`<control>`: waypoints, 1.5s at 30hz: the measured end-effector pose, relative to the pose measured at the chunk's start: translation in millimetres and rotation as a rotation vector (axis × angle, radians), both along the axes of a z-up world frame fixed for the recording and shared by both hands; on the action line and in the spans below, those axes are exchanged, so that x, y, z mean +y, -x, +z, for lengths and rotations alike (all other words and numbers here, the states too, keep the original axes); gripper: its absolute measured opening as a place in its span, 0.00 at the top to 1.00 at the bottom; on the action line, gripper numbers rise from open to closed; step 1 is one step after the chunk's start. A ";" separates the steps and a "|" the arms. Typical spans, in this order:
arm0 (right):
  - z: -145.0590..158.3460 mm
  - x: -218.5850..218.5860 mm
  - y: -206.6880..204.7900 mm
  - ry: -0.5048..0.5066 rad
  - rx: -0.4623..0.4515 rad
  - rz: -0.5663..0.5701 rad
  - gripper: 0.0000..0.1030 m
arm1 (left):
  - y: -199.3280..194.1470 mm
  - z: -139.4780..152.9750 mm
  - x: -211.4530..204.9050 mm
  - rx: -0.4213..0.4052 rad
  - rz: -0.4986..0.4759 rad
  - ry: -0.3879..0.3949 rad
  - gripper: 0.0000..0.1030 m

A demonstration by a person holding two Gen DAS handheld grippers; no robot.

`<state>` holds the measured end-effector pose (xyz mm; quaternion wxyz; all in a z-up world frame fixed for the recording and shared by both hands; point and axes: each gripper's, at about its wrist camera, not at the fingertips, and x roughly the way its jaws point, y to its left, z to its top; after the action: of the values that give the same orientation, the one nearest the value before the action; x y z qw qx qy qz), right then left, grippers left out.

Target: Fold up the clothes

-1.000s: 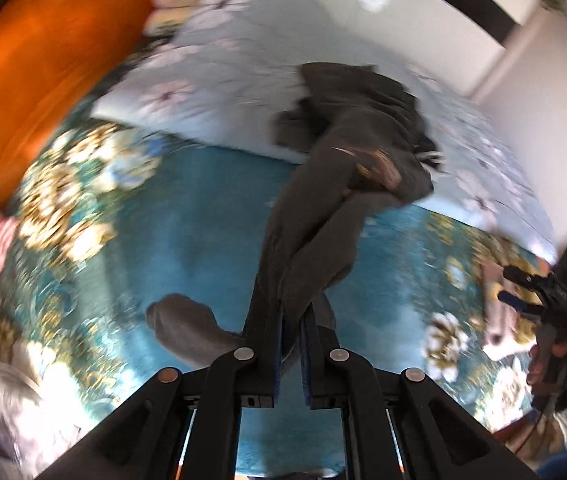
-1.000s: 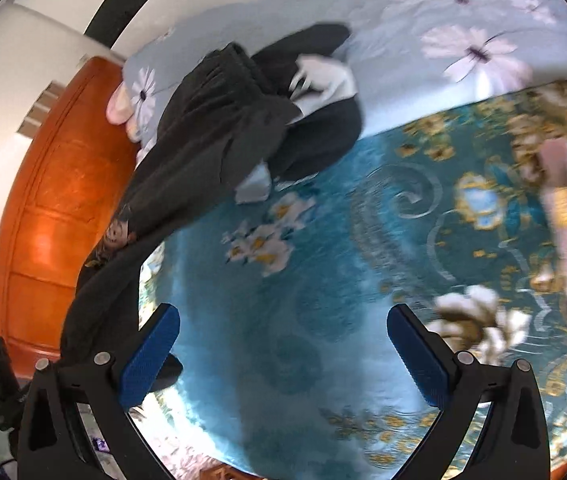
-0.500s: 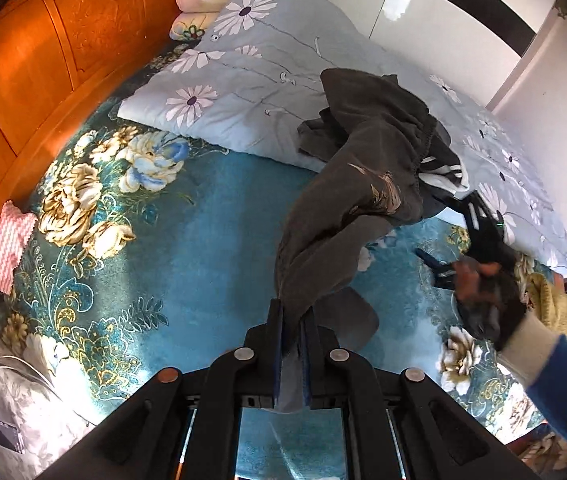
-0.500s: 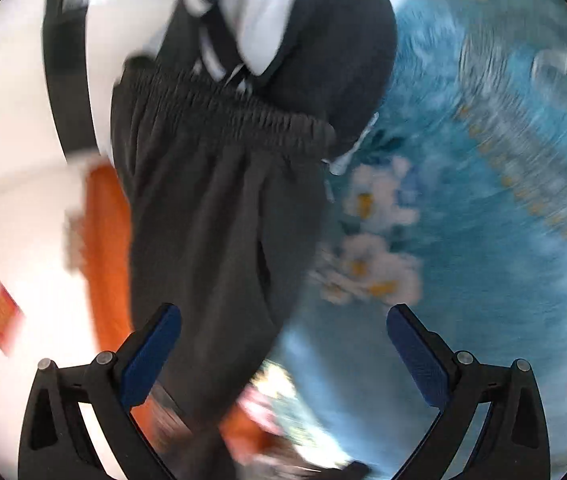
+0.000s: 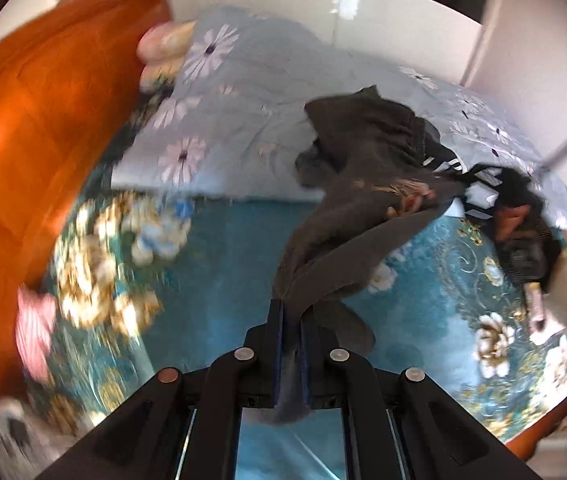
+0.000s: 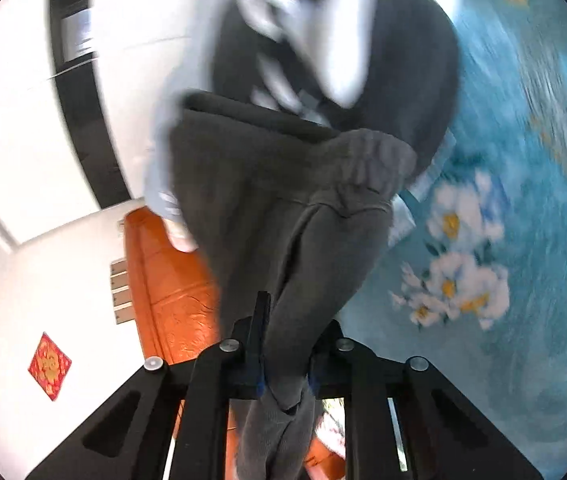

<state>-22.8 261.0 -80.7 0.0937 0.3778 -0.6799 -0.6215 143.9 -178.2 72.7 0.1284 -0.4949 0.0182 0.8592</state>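
Note:
Dark grey trousers (image 5: 355,200) stretch from the pale flowered quilt (image 5: 243,128) down over the teal flowered bedspread (image 5: 219,264). My left gripper (image 5: 291,320) is shut on the leg end of the trousers. My right gripper (image 6: 285,340) is shut on the trousers (image 6: 283,208) below the gathered waistband (image 6: 363,152). In the left wrist view the right gripper and its hand (image 5: 523,240) are at the far right, by the waist end. A black and white garment (image 6: 323,40) lies beyond the waistband.
An orange wooden headboard (image 5: 35,120) stands at the left. Pillows (image 5: 163,44) lie at the head of the bed. A pink cloth (image 5: 35,328) lies at the left edge. A white wall with a dark strip (image 6: 71,80) is behind.
My right gripper was open and apart from the trousers. It has moved onto them near the waistband and has shut on them. The left gripper has kept its hold on the leg end.

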 end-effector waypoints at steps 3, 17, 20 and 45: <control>65.8 25.9 -11.6 -0.114 0.103 -0.057 0.88 | 7.8 2.0 3.9 0.042 -0.076 0.007 0.92; 57.6 90.5 -286.0 -0.458 -0.255 -0.272 0.89 | -24.0 -140.1 58.1 -0.184 -0.364 0.041 0.90; 26.2 88.9 -307.1 -0.431 -0.349 -0.303 0.89 | -30.8 -177.3 62.3 -0.291 -0.318 0.011 0.90; 38.5 83.8 -324.6 -0.627 -0.479 -0.269 0.89 | 18.6 -317.2 -77.2 -0.718 0.512 -0.561 0.53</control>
<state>301.7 344.7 -42.2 -0.2689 0.4296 -0.5036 -0.6997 125.3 -255.4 -244.4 0.0398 -0.6936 -0.3794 0.6110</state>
